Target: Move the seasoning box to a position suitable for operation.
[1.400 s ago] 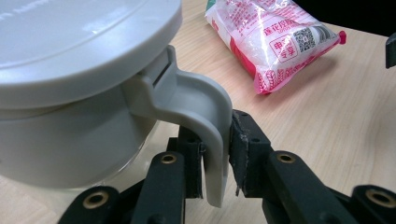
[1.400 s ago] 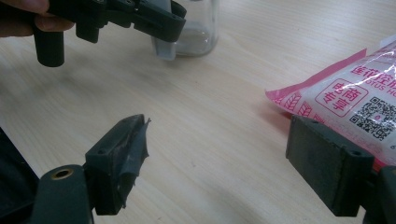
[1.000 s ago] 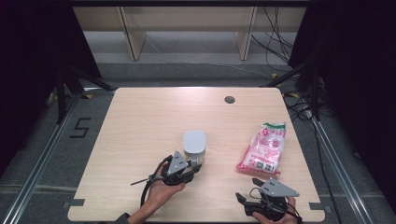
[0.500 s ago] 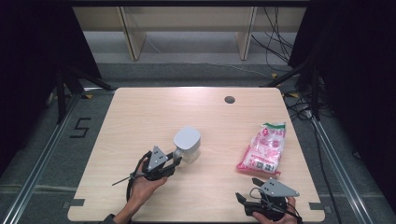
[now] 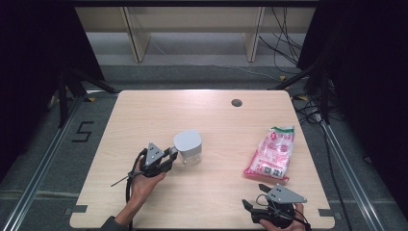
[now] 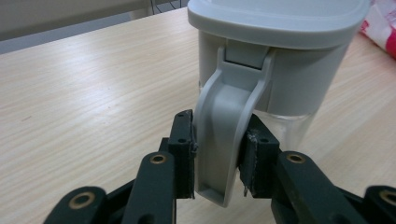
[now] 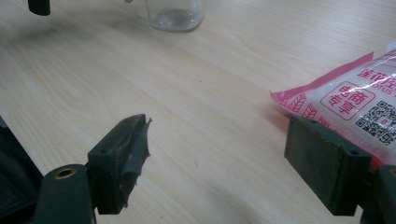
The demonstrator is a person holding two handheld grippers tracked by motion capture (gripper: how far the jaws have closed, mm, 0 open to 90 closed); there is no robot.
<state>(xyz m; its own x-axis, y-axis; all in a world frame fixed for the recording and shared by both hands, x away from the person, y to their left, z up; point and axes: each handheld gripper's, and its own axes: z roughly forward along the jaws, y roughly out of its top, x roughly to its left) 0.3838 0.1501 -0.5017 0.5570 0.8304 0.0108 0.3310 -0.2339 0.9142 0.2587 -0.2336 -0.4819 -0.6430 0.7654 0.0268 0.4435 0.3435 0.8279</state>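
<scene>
A clear jug (image 5: 188, 147) with a grey lid (image 6: 280, 18) stands upright left of the table's middle. My left gripper (image 5: 174, 154) lies to its left, pointing right. In the left gripper view my left gripper (image 6: 217, 154) is shut on the jug's grey handle (image 6: 224, 116); both pads press its sides, and the jaws have just been closing slightly on it. A pink packet (image 5: 272, 154) lies flat at the right. My right gripper (image 5: 255, 197) rests near the front edge, open, with nothing between its fingers. In the right gripper view, my right gripper (image 7: 224, 140) sits just short of the packet (image 7: 355, 98).
The pale wooden table (image 5: 144, 110) has a small dark round hole (image 5: 236, 102) near its far edge. Wooden shelf legs (image 5: 134, 38) and loose cables (image 5: 284, 29) lie on the floor behind. The jug's glass base (image 7: 175, 14) stands far across the table in the right gripper view.
My left hand has swung to the left around the jug, and the jug has shifted a little left with it. The right gripper and the packet have stayed put.
</scene>
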